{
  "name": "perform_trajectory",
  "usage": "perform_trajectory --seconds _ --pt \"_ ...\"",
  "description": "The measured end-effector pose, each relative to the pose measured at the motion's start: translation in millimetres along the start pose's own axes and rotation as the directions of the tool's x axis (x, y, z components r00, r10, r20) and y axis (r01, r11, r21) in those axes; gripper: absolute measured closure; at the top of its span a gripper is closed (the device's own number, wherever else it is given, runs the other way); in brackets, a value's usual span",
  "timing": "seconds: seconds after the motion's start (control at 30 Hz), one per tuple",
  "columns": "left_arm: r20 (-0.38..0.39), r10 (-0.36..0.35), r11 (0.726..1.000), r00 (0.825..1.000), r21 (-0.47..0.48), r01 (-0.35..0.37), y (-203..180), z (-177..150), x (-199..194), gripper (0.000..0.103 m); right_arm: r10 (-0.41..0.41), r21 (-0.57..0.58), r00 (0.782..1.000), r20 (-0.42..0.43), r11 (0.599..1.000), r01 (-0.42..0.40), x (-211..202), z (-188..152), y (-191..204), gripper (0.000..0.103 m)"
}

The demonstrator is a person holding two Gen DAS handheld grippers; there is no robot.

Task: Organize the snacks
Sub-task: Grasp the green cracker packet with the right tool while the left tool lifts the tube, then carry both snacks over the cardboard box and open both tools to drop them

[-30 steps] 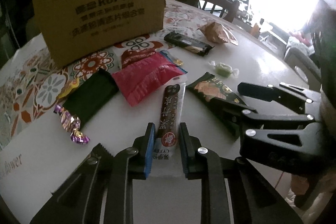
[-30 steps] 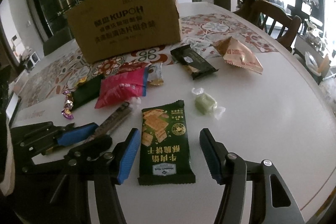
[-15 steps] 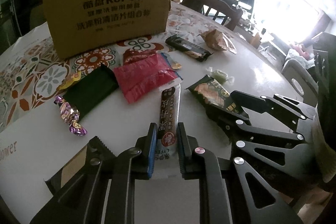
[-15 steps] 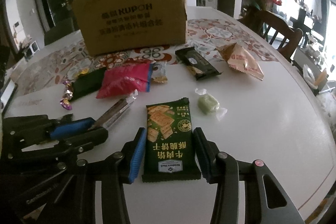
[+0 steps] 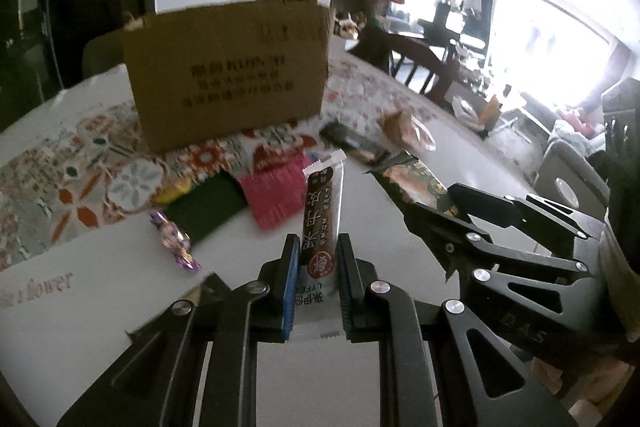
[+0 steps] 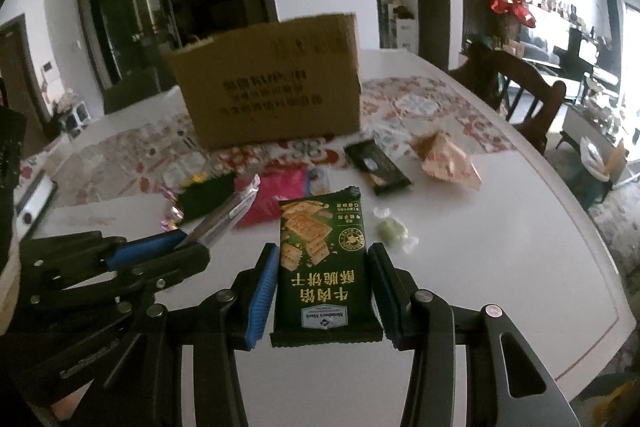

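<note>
My left gripper (image 5: 318,259) is shut on a long brown snack stick (image 5: 320,223), lifted off the white table (image 5: 120,299). My right gripper (image 6: 324,273) is shut on a green cracker packet (image 6: 324,259), also raised above the table. Each gripper shows in the other's view, the right one (image 5: 448,203) with its packet (image 5: 416,179), the left one (image 6: 188,247) with its stick (image 6: 228,217). Behind stands an open cardboard box (image 5: 228,75), also the box (image 6: 272,79) in the right view.
Left on the table are a pink packet (image 5: 276,195), a dark green packet (image 5: 204,205), purple-wrapped candies (image 5: 176,243), a black bar (image 6: 376,169), a tan bag (image 6: 444,161) and a green candy (image 6: 392,229). A patterned mat (image 5: 80,167) lies under the box. Chairs (image 6: 516,83) stand beyond the table.
Both grippers closed on their snacks and rose, lifting the brown stick and the green cracker packet off the table. The box now looks lower and further off in both views.
</note>
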State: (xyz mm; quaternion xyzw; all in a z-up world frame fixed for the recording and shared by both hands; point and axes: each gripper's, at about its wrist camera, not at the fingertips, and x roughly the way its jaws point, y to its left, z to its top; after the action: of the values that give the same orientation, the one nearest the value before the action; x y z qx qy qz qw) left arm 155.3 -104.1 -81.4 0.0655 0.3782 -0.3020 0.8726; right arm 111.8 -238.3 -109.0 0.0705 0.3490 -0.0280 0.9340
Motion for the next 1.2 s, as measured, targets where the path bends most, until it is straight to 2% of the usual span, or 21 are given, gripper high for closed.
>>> perform_trajectory --seconds 0.43,0.63,0.77,0.97,1.2 --pt "0.160 0.079 0.997 0.984 0.000 -0.080 12 45 -41 0.084 0.050 -0.019 0.991 0.125 0.999 -0.048 -32 53 5 0.057" --pt "0.223 0.132 0.991 0.966 -0.002 -0.134 24 75 -51 0.084 0.050 -0.033 0.975 0.215 0.998 -0.044 -38 86 8 0.057" --pt "0.261 0.165 0.986 0.951 -0.005 -0.169 33 96 -56 0.084 0.073 -0.037 0.967 0.246 0.997 -0.066 -34 109 10 0.057" --pt "0.287 0.209 0.976 0.935 0.002 -0.218 49 127 -55 0.084 0.090 -0.063 0.957 0.277 0.995 -0.075 -22 149 17 0.057" --pt "0.274 0.230 0.970 0.934 0.015 -0.243 65 163 -44 0.084 0.122 -0.070 0.957 0.263 0.992 -0.107 3 191 18 0.057"
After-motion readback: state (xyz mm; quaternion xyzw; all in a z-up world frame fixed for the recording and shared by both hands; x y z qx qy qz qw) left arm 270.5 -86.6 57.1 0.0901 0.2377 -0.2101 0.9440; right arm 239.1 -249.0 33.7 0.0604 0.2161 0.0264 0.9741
